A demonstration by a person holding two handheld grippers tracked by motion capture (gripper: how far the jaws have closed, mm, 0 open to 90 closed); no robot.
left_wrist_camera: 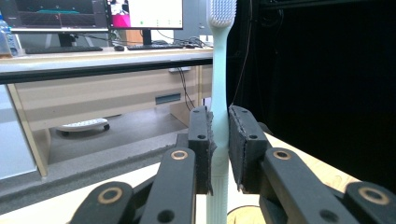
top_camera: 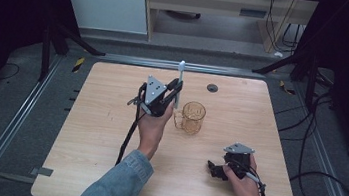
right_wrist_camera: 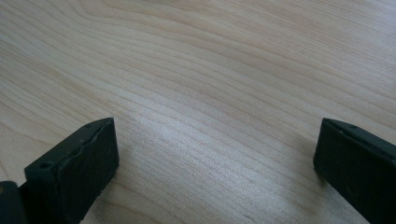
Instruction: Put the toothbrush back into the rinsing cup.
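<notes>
The high view looks down and forward over the whole table [top_camera: 103, 170]. The left gripper view faces level past the far edge, close on the toothbrush [left_wrist_camera: 219, 116], shared with the high view. The right gripper view looks closely down at tabletop.

the toothbrush [left_wrist_camera: 219, 107] is a pale mint green, handle and head alike, with whitish bristles at the top. the left gripper [left_wrist_camera: 219, 149] has matte black jaws with brass-coloured rivets along the links, and a grey three-cornered plate on top. the cup [top_camera: 192, 117] is clear amber glass (a faint raised pattern shows on its wall, too small to read). the table [top_camera: 97, 134] is light wood with fine wavy grain. the right gripper [right_wrist_camera: 215, 163] is black too, its pads dull and slightly scuffed. the sleeve [top_camera: 116, 186] is faded blue denim.
</notes>
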